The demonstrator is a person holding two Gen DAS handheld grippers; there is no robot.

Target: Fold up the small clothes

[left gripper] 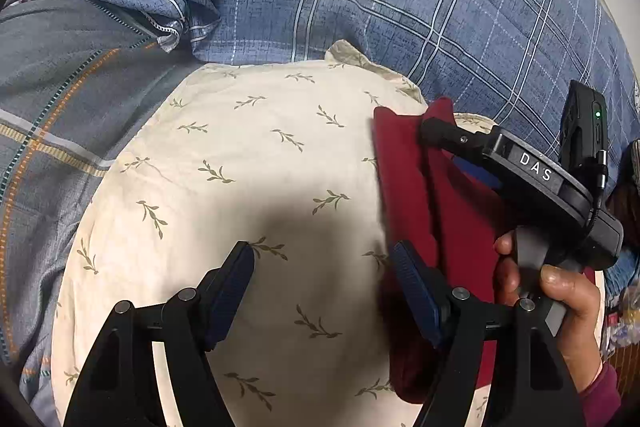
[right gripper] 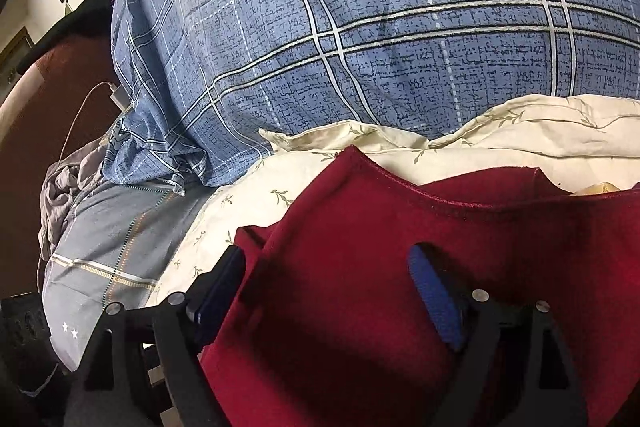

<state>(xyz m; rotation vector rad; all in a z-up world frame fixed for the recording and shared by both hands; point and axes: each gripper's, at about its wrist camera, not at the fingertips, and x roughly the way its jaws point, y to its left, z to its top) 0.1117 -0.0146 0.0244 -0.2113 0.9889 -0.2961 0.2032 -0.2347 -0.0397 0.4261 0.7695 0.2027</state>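
Left wrist view: both hand-held grippers are spread wide; the red cloth should be pinched at its edge.

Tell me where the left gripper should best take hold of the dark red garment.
Probably its long left edge: the dark red garment ends there in a straight fold on the cream leaf-print pillow, right beside the open left gripper. Come from the bare pillow side.

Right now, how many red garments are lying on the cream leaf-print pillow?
1. A single dark red garment lies along the right side of the cream pillow, with the right gripper open over it. Others may be hidden beneath it.
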